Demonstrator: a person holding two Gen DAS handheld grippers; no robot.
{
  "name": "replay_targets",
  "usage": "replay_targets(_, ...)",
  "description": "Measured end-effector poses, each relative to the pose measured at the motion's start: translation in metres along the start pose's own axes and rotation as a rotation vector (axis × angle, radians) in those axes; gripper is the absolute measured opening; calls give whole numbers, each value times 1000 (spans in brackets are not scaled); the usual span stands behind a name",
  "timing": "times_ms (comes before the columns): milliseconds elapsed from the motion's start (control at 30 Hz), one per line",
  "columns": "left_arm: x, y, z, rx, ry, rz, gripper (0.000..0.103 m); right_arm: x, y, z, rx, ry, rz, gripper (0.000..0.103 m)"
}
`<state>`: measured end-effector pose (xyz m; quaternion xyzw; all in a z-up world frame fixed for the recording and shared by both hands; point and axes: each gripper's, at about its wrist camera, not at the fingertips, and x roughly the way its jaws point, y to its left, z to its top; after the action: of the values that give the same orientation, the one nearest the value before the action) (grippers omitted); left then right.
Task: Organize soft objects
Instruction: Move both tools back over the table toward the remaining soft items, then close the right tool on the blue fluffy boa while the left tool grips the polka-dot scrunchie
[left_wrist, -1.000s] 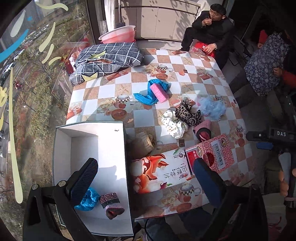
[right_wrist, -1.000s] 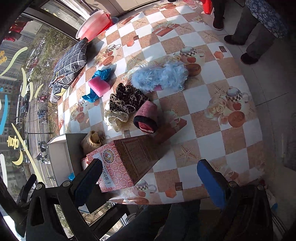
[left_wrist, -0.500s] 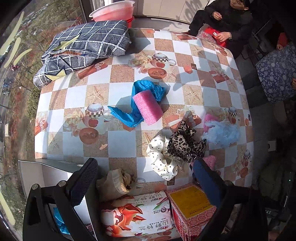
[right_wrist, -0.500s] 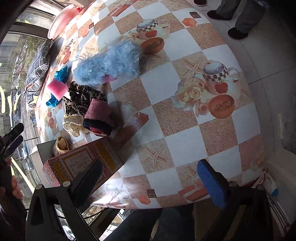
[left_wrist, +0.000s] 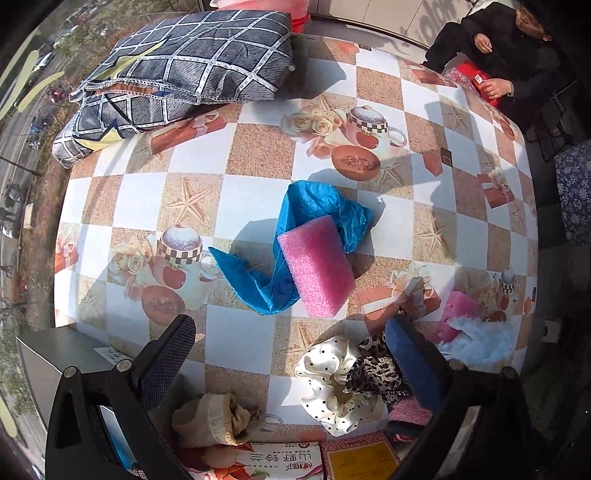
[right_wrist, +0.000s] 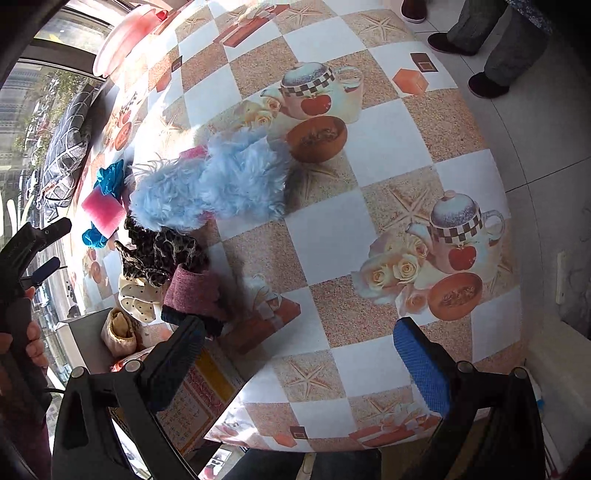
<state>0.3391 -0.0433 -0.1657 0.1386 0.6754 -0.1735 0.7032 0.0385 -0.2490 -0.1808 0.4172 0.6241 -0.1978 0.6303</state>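
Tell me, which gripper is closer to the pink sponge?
Left. The left gripper hangs open just short of the pink sponge. The right gripper is farther, beyond the scrunchies.

A table (left_wrist: 258, 158) covered in a checkered cloth printed with teapots, roses and starfish carries a scatter of soft items. A pink foam block (left_wrist: 316, 266) lies on a crumpled blue cloth (left_wrist: 314, 199) near the middle, with a plaid pillow (left_wrist: 184, 66) at the far edge. Closer in sit a polka-dot scrunchie (left_wrist: 328, 384), a leopard-print scrunchie (right_wrist: 159, 254), a fluffy blue piece (right_wrist: 214, 181) and a maroon knit roll (right_wrist: 195, 295).
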Motion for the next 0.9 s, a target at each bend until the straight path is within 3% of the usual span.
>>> replay_targets(267,-8,13,-4,-23,-1,-3,103,-5,49,66,-96,-159,-12,103)
replay_targets(400,-5,7,-13,2,38,-29,103,25,79,94,-230,-108,-43,103)
replay_targets(567,7,-12,-31,78,111,-90,103,52,53,70,-206,-23,-89,103)
replay_targets(700,25,-30,-44,150,176,-70,103,61,11,34,-172,43,-211,103)
replay_targets(800,35,-33,-49,150,213,-85,103,52,-23,17,-83,51,-158,103)
replay_targets(900,31,-37,-53,178,205,-78,103,32,-40,11,-32,-17,-98,103)
